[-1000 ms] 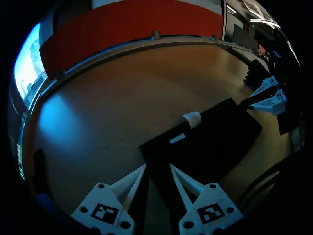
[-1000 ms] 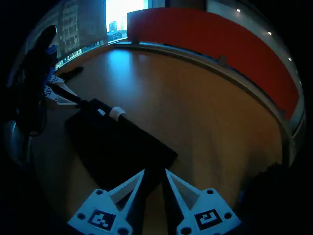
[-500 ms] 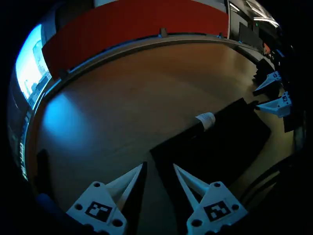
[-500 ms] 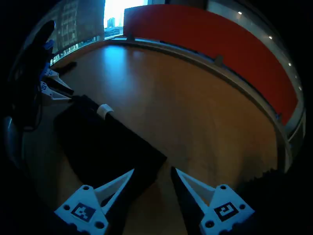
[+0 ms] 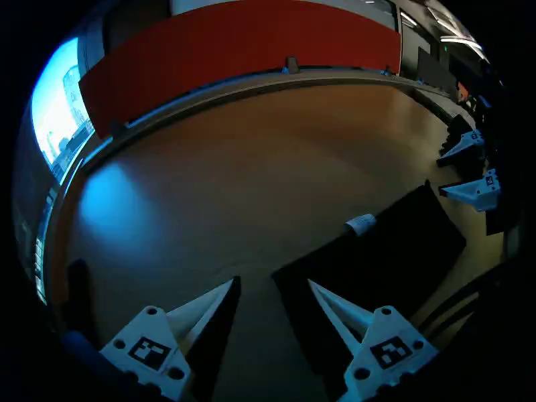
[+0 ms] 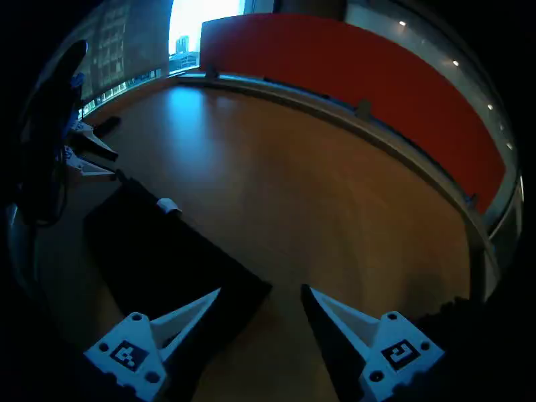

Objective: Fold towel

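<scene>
Black towel [image 5: 388, 261] is lying flat, apparently laid down, so you are holding left gripper [image 5: 272, 281] and right gripper [image 6: 261, 288] fingers spread, empty.

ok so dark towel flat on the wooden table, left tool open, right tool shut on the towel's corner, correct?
Not quite: the right tool is open too, fingers spread and not pressing the towel, as the right gripper view shows. The rest holds: towel flat on the table, left tool open.
</scene>
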### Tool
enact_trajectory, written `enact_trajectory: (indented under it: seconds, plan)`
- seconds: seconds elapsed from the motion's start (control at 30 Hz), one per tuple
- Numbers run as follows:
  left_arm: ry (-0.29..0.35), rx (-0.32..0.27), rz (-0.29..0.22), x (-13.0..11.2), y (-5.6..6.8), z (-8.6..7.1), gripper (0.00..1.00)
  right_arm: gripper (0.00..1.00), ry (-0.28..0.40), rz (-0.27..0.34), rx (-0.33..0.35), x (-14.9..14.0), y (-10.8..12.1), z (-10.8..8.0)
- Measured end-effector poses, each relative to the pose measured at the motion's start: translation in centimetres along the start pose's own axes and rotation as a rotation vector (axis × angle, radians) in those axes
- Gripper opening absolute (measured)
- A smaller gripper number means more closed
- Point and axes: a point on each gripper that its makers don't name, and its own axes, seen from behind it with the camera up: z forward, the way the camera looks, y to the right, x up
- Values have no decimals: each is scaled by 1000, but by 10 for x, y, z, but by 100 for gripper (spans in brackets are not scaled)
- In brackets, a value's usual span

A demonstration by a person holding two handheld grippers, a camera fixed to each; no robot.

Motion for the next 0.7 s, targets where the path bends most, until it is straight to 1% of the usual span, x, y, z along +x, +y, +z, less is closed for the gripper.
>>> enact_trajectory:
  seconds: [0.1,0.17,0.3,0.5,0.7]
  plan:
    - [6,-1,-10,0,-3,-4,71,83,4,-2,1,-1,-1,-2]
    - [10,-2,-11,-2,-3,-8,78,85,10,0,9,-1,-5,-5]
    - [12,-2,-8,-9,-3,-16,86,87,19,6,23,-5,-14,-12]
    - [8,0,-9,-29,2,-33,86,87,24,12,43,-17,-31,-25]
    - [-4,2,-29,-55,11,-51,87,87,16,15,62,-37,-47,-38]
